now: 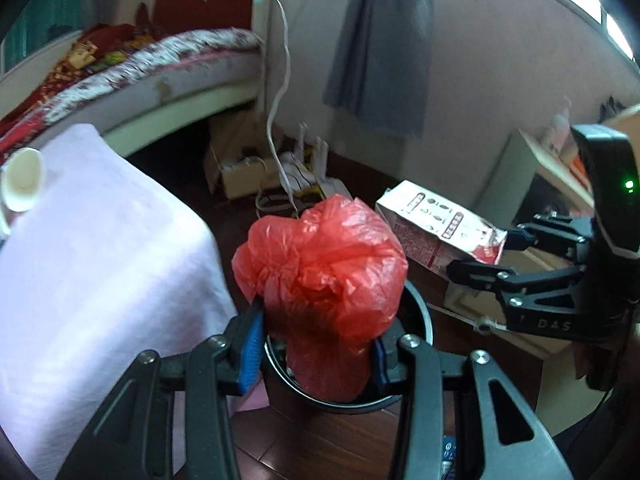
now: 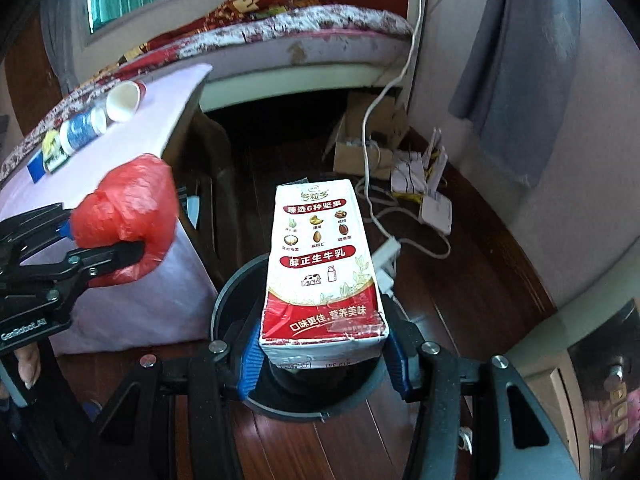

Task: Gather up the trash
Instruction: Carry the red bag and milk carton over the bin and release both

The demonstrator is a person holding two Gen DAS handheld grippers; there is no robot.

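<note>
Left gripper: jaws clamped on a crumpled red plastic bag, blue pads pressing both sides. Bag sits lower centre of the left wrist view, directly over the open mouth of a dark round bin on the wood floor.

Right gripper: jaws clamped on the near end of a red-and-white milk carton, lying long-axis away from the camera, centre of the right wrist view, above the same bin.

Cross-check: carton and right gripper show centre right in the left view; bag and left gripper show centre left in the right view.

Bench with white cloth at left; on it a paper cup on its side, a blue-and-white bottle, smaller items too blurred to tell. Bed behind.
</note>
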